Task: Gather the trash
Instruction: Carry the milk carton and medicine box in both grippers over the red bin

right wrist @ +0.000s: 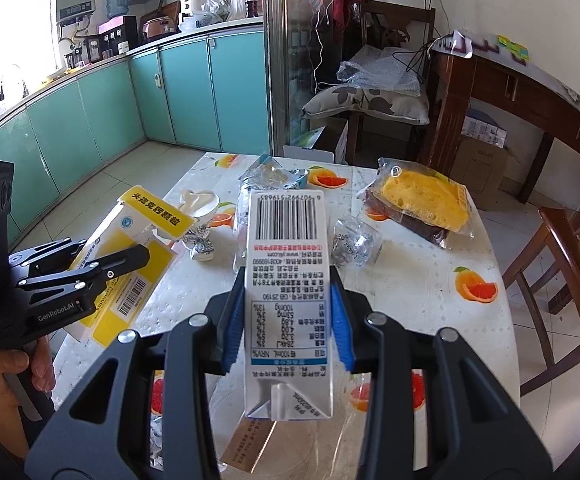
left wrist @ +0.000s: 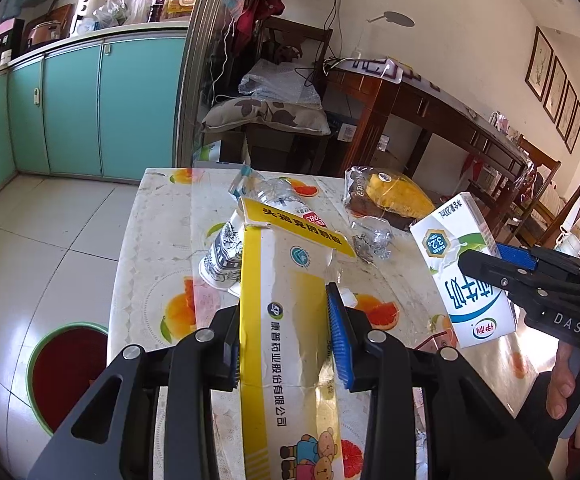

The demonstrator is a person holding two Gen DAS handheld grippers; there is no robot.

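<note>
Two pieces of trash are off the table (right wrist: 430, 280) at once: the left gripper (left wrist: 286, 332) is clamped on a torn yellow medicine box (left wrist: 286, 300), the right gripper (right wrist: 288, 320) on a small milk carton (right wrist: 286, 280). Both grips look secure. A bin (left wrist: 70, 372) stands on the floor left of the table (judged the destination). Carry each load level, release over the opening, then return for the crushed bottle (right wrist: 258, 192), paper cup (right wrist: 202, 208) and wrappers.

Kitchen and dining corner around a fruit-print table
Teal cabinet doors (right wrist: 194, 92) run under a cluttered white counter (left wrist: 90, 34); a leaf-patterned grey cushion (left wrist: 266, 114) rests on a dark wooden chair (right wrist: 402, 16); framed pictures (left wrist: 556, 88) hang above a wooden sideboard (left wrist: 430, 108)
</note>
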